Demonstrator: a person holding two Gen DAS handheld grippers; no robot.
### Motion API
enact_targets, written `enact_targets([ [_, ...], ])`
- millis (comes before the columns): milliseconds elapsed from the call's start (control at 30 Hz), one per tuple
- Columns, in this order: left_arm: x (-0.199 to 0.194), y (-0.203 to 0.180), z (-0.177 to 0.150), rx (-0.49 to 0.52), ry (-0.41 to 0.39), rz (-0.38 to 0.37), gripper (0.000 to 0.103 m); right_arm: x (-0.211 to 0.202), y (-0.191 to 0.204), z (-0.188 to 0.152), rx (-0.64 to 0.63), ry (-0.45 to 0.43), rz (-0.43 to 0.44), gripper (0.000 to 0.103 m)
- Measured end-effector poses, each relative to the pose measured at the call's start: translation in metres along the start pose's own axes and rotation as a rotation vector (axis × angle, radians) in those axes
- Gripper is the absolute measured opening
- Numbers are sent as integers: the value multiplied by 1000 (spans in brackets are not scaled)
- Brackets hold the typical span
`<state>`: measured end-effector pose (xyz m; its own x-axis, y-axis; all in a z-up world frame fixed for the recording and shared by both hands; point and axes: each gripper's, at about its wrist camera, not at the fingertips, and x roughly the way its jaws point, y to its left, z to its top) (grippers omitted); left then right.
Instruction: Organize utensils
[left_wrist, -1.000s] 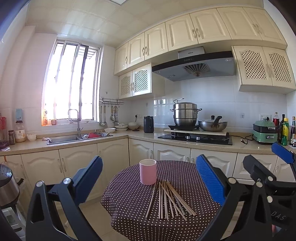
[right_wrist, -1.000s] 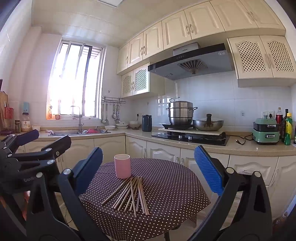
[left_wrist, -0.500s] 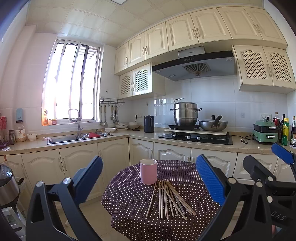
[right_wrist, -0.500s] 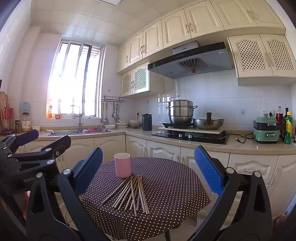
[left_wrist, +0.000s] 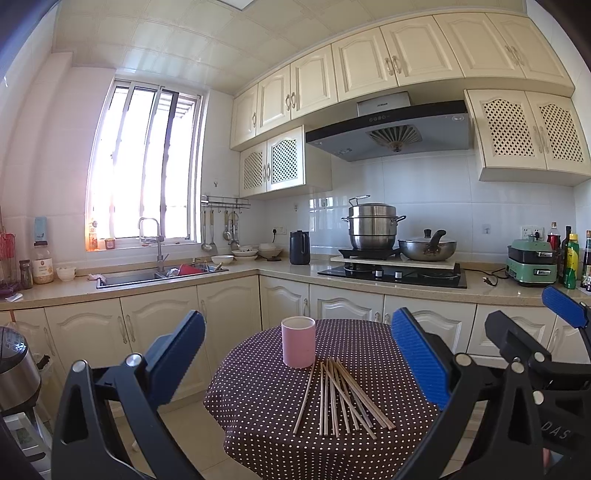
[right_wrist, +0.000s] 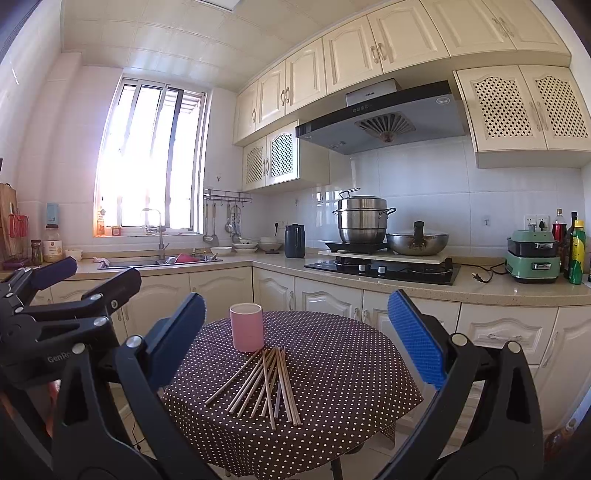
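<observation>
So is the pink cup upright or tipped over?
Upright: the pink cup stands on the dotted tablecloth, open rim upward. Chopsticks lie beside it.

My right gripper (right_wrist: 297, 339) hangs wide open above the polka-dot table (right_wrist: 351, 376), where loose chopsticks (right_wrist: 266, 384) fan out just before the pink cup (right_wrist: 246, 327).

We see open air above the round table in its brown polka-dot cloth (left_wrist: 258, 398), bare cloth left and right of the loose wooden chopsticks (left_wrist: 340, 395), the pink cylindrical cup (left_wrist: 298, 341) blocking their far ends, cream cabinets (right_wrist: 328, 295) close behind.
</observation>
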<state>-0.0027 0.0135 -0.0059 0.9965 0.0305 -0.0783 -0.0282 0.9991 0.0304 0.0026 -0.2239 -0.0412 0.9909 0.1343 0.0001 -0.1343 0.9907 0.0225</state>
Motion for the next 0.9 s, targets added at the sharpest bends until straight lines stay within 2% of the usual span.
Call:
enact_targets([
  [567, 3, 0, 0, 6, 0, 5, 99, 2, 0, 1, 2, 6, 4, 97],
  [900, 23, 2, -6, 4, -1, 8, 99, 23, 0, -7, -5, 3, 15, 97],
])
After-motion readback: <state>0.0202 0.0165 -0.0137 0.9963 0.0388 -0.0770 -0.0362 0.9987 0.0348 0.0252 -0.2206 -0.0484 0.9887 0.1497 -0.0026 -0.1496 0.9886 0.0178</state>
